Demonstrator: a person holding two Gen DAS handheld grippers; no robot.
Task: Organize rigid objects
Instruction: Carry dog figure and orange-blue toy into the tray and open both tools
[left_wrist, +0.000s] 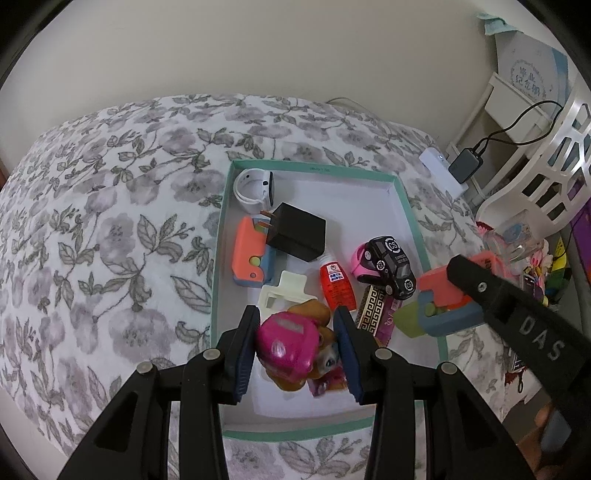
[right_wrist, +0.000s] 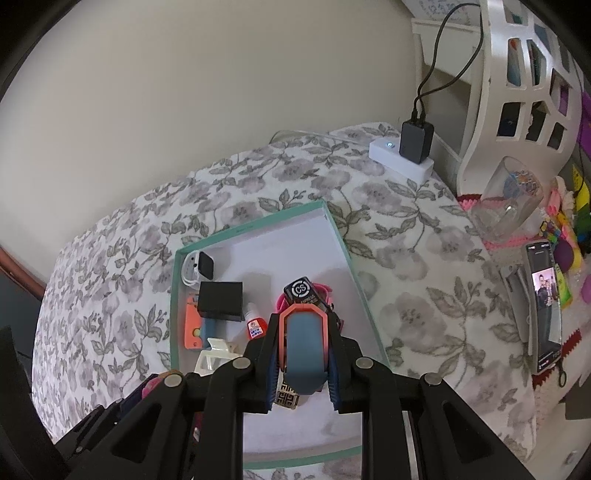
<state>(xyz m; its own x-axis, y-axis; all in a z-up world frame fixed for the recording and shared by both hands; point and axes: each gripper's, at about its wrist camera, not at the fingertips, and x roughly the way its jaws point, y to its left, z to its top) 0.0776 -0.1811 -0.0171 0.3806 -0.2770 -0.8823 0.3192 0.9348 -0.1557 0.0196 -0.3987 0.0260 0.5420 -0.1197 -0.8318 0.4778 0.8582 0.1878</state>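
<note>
Left gripper: the left gripper (left_wrist: 297, 343) grips a brown toy puppy with a pink plastic helmet (left_wrist: 295, 349) between its blue pads, low over the near end of a shallow teal-rimmed cardboard box (left_wrist: 218, 236).
Right gripper: the right gripper (right_wrist: 303, 354) clamps tight on an orange-and-blue plastic block toy (right_wrist: 303, 350), over the box's right side.
Ahead of the left gripper: a cream plastic hair clip (left_wrist: 284, 293), a small red glue bottle (left_wrist: 336, 288), a black wall charger (left_wrist: 297, 236), a second orange-and-blue toy (left_wrist: 251, 254) and a white smartwatch (left_wrist: 255, 188).
Ahead of the right gripper: a black toy car (right_wrist: 304, 291) atop a pink item.
Setting: a floral-print bedspread (left_wrist: 110, 221) under the box.
</note>
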